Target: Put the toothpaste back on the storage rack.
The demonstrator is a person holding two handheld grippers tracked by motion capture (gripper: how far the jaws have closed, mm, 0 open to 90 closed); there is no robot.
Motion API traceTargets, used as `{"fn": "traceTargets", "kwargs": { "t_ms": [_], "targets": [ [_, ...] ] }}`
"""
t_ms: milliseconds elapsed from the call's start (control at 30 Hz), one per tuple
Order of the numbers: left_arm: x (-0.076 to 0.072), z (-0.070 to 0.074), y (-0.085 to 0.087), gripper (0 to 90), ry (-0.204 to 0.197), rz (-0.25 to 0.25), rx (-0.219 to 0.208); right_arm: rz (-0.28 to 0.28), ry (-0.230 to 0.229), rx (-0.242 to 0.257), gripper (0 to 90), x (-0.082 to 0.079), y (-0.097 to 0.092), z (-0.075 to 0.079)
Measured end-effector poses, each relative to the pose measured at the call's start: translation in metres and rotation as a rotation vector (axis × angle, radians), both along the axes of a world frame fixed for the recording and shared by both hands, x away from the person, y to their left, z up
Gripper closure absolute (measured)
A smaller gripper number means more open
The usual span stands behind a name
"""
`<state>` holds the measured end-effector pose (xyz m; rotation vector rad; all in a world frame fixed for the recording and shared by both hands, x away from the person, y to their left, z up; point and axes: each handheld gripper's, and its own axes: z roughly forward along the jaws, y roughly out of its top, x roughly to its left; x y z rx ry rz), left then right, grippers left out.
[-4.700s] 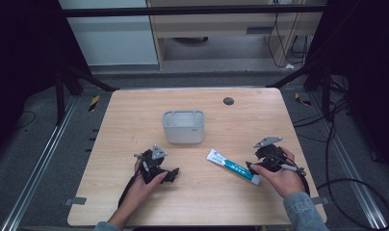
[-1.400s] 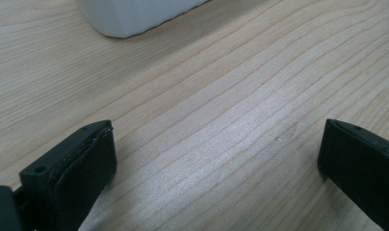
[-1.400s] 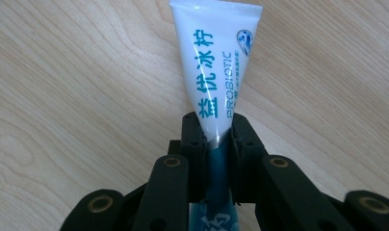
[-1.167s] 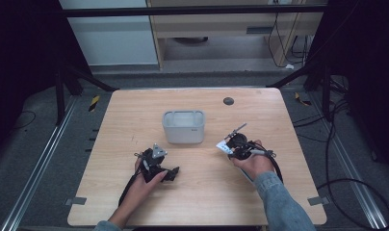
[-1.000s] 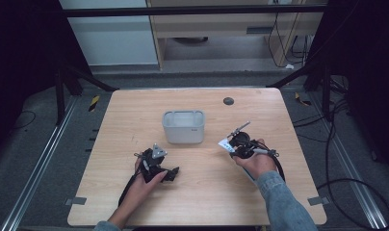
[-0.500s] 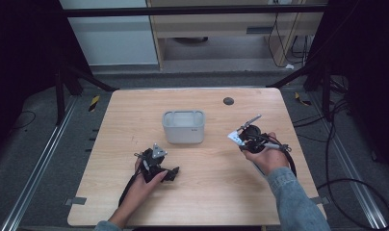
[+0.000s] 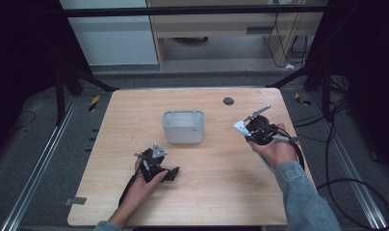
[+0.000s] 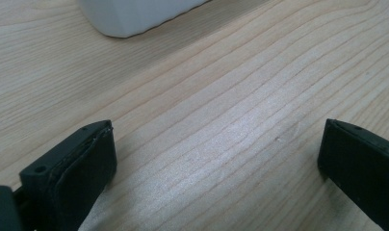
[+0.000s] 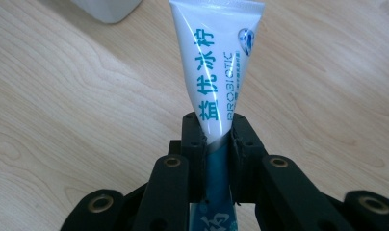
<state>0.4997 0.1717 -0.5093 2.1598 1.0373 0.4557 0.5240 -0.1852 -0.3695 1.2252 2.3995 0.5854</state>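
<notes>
Right gripper (image 9: pixel 216 139): black jaws pinch a glossy white-and-teal toothpaste tube (image 9: pixel 214 57).
Left gripper (image 8: pixel 216 159): jaws wide apart, nothing between, over pale wood-grain table (image 8: pixel 221 96).
Container (image 7: pixel 183 126): grey, boxy, rounded corners.

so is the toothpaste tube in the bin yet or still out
Out. The right claw is clamped on the toothpaste tube, held above the table, beside the bin.

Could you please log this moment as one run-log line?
right gripper: shut on white-and-teal toothpaste tube, raised | left gripper: open, empty, resting on light wooden table | grey plastic rectangular bin: empty
</notes>
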Motion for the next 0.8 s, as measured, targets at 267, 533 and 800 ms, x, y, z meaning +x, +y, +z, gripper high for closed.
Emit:
{"fn": "traceTargets", "kwargs": {
  "t_ms": [267,533,800],
  "targets": [
    [0.000,0.000,0.000,0.0,-0.002,-0.001,0.002,0.001,-0.029,0.037,79.1,-0.001,0.001,0.011],
    [0.000,0.000,0.000,0.0,-0.001,-0.002,0.002,-0.002,-0.065,0.071,79.1,0.000,0.000,0.017],
    [0.000,0.000,0.000,0.0,-0.001,-0.001,0.001,0.000,-0.115,0.127,79.1,0.002,0.007,0.028]
  ]
}}
